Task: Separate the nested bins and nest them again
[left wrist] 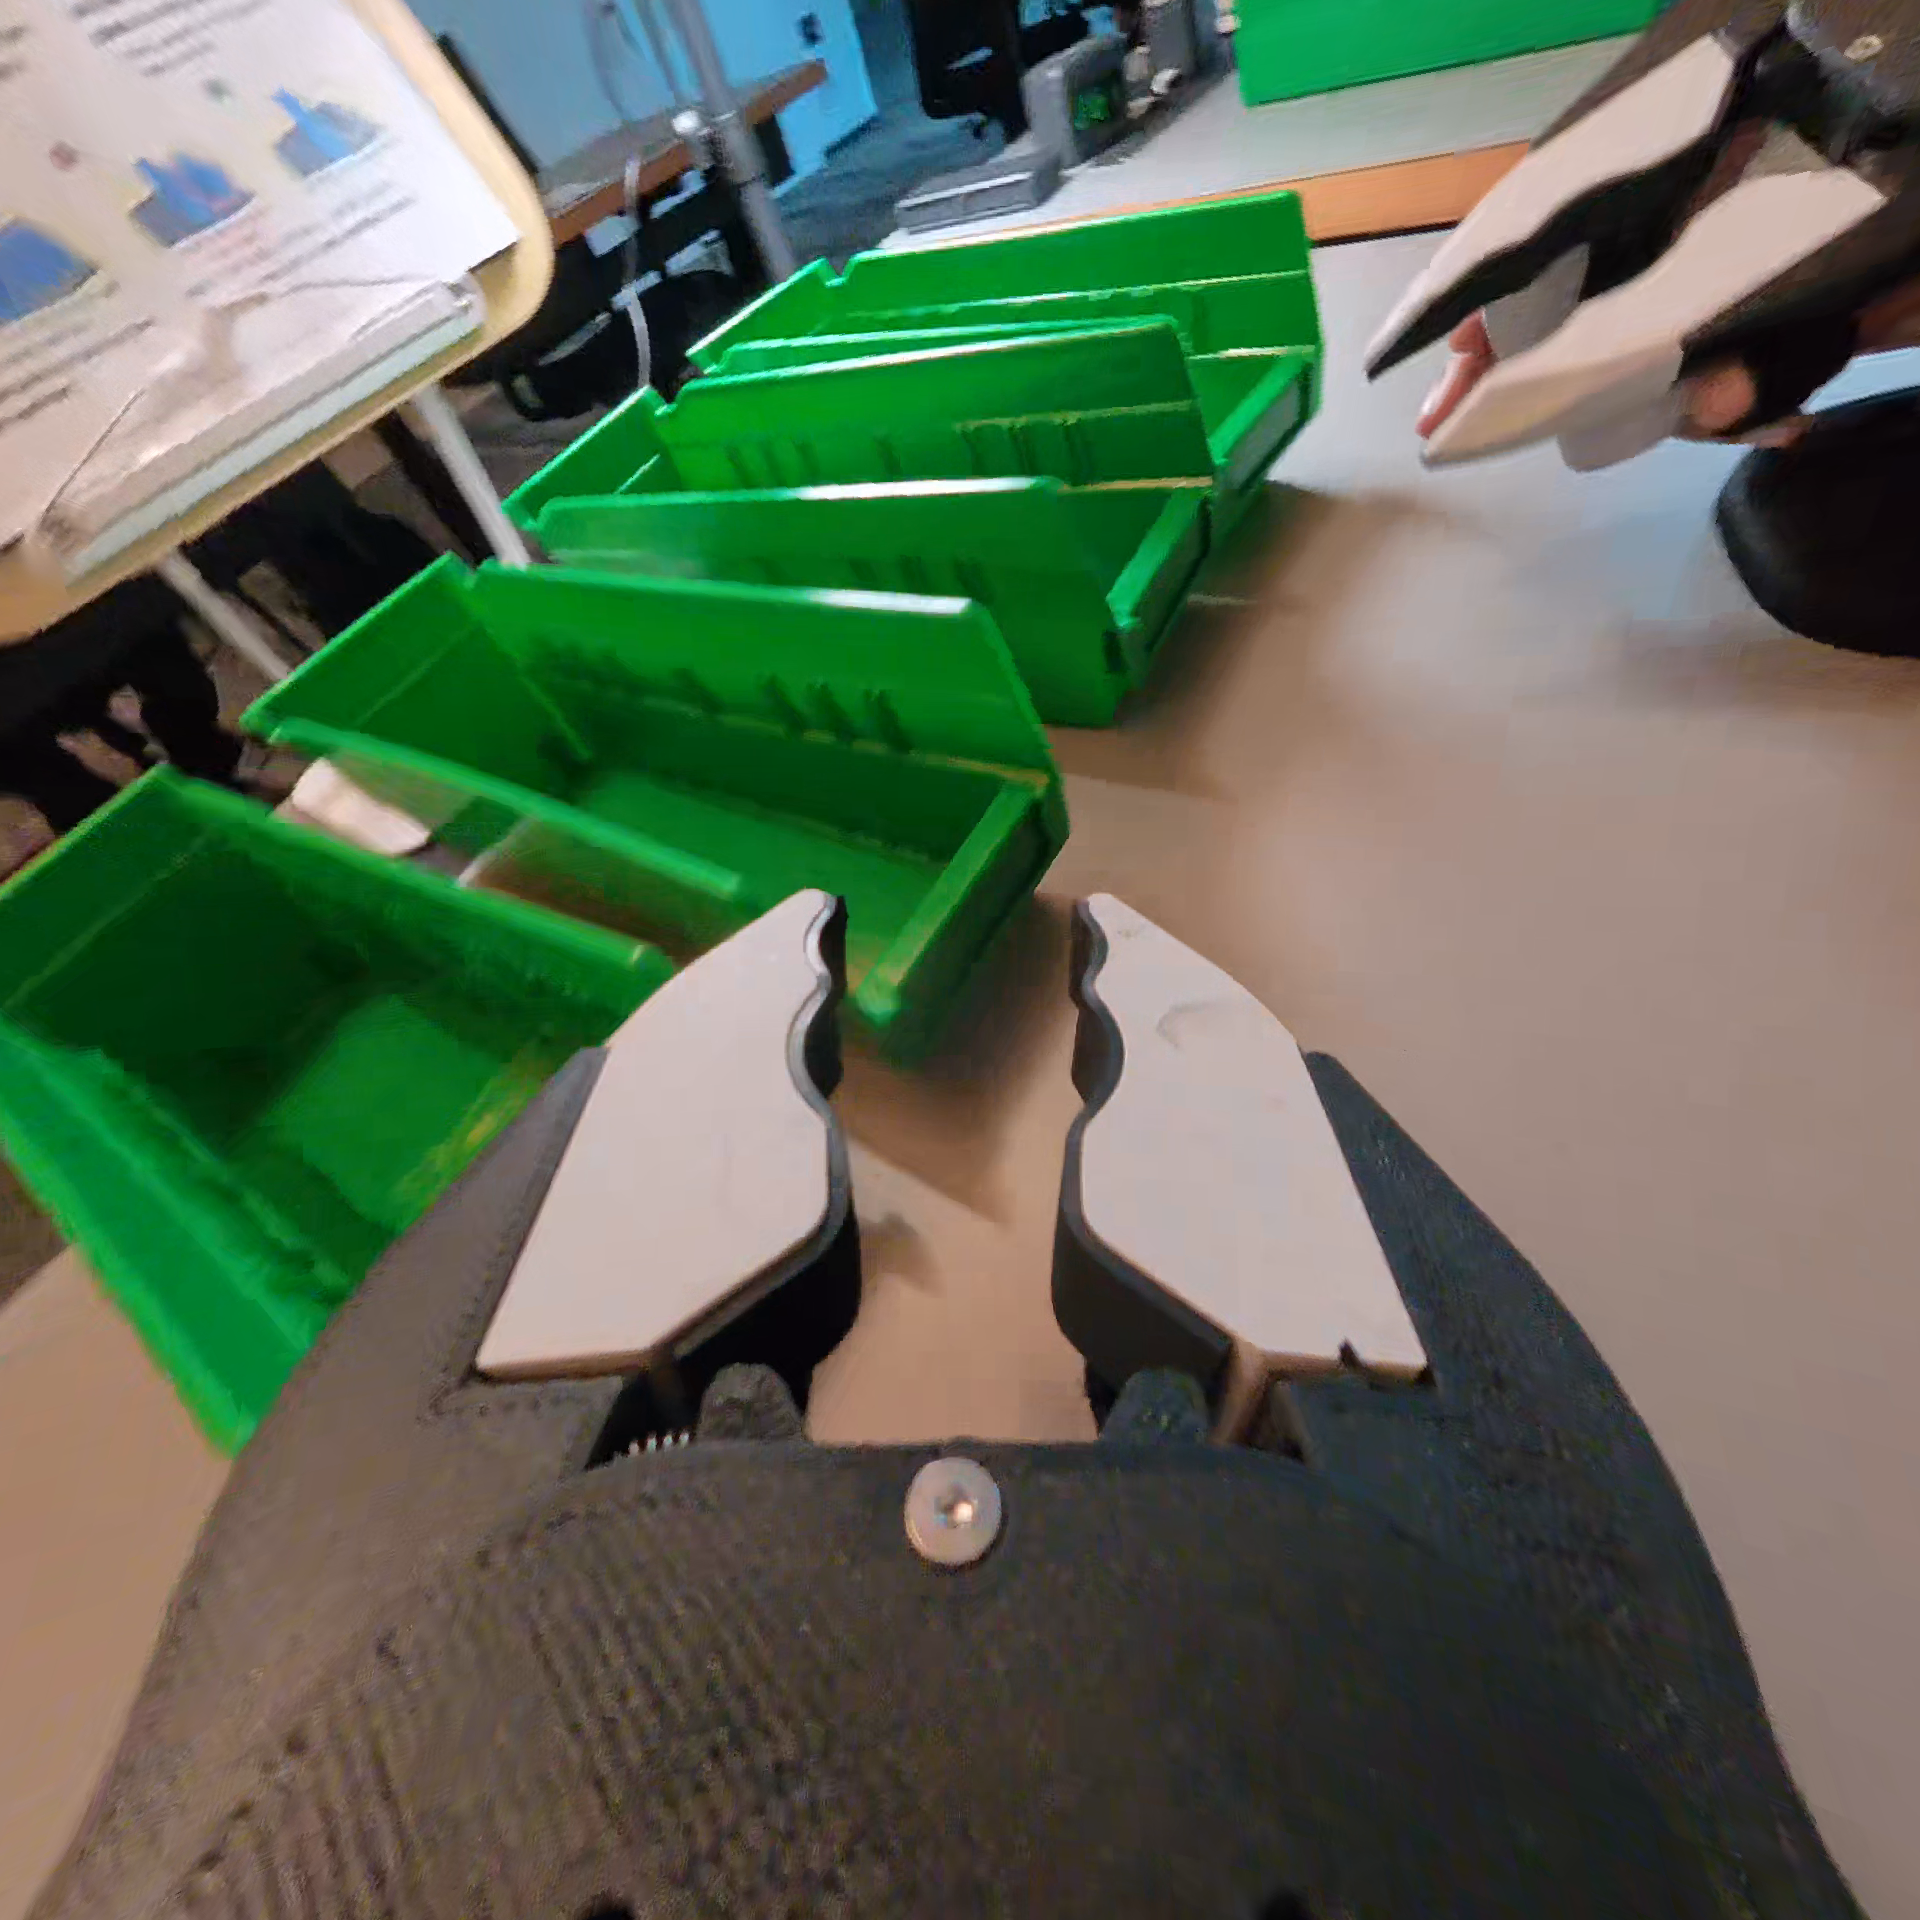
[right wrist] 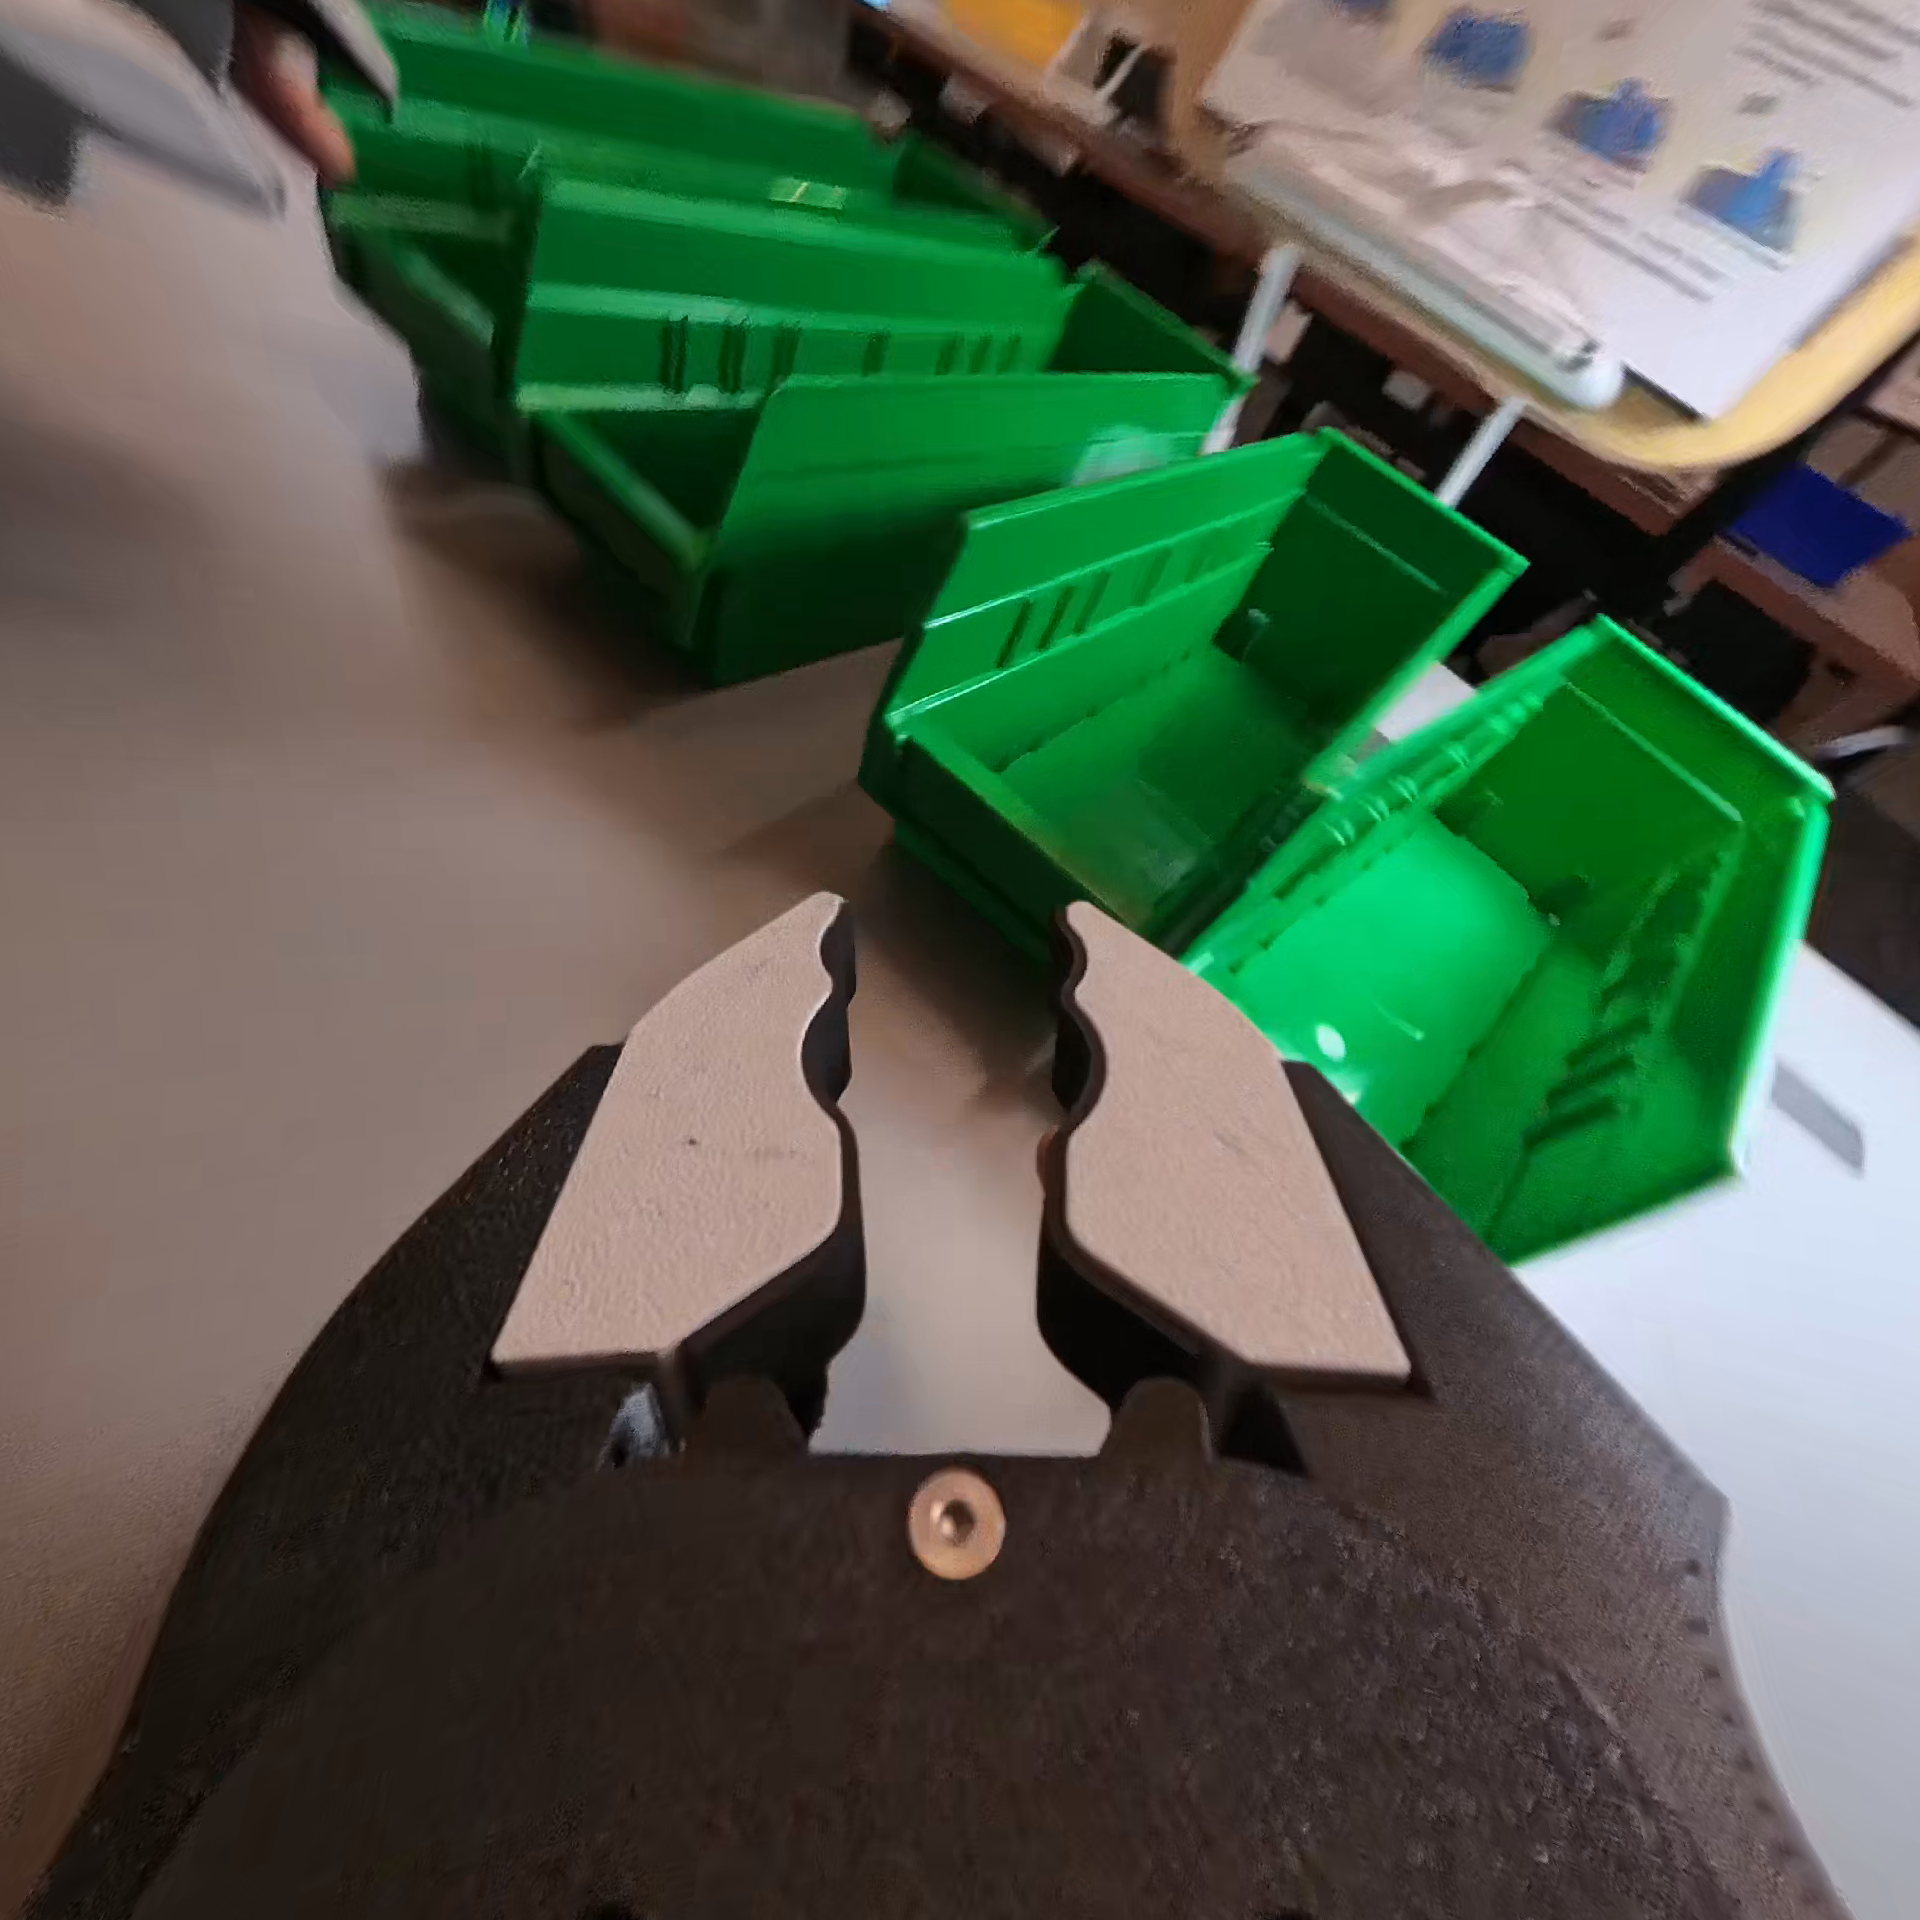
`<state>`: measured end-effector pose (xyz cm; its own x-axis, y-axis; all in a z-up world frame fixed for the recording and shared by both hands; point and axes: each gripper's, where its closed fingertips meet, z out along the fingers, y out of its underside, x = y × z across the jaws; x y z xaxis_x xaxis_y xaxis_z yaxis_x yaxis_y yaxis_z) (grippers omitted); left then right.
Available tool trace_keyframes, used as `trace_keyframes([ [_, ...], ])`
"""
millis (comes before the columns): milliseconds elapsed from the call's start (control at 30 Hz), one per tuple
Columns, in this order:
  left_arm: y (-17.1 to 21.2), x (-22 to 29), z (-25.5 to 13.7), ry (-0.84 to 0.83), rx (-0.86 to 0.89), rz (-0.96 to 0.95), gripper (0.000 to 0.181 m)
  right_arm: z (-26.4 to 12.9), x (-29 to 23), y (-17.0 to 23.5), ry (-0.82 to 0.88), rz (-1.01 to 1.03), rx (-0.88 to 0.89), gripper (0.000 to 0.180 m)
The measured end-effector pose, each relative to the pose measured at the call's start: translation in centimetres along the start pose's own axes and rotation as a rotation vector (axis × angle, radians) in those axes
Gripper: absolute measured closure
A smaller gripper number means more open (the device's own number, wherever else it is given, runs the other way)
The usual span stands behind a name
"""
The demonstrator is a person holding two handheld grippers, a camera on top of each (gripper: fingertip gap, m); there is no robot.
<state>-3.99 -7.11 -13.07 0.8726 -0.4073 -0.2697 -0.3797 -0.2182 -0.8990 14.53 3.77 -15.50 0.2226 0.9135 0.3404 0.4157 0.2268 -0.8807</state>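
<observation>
The left gripper (left wrist: 951, 925) is closest to the camera. Its two gray fingers are apart, with a small gap between them, and nothing is in the gap. It hangs over the tan table (left wrist: 1455, 935), just beside the corner of a green bin (left wrist: 665, 727).

The right gripper (right wrist: 954, 930) looks the same: fingers a little apart, holding nothing. It floats over the table near another green bin (right wrist: 1164, 717).

The bins sit in a crooked row along the far edge of the table. The closest bin (left wrist: 239, 1049) stands alone. The next one stands alone too. Farther back, a few bins (left wrist: 935, 447) are tucked into each other, leaning like fallen books. So I think some bins are pulled out and some are not yet.

Both grippers look ready to grab, probably a bin wall.

Behind the row is a board with papers (left wrist: 208, 260) clipped on it, leaning over the table edge.
</observation>
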Motion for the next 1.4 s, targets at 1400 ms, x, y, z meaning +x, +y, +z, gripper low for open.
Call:
trace_keyframes([
  [1400,5.5,-3.5,-1.9,-0.049,0.03,-0.294,0.135,5.9,-1.4,-5.1,-0.109,-0.236,-0.023,0.131],
])
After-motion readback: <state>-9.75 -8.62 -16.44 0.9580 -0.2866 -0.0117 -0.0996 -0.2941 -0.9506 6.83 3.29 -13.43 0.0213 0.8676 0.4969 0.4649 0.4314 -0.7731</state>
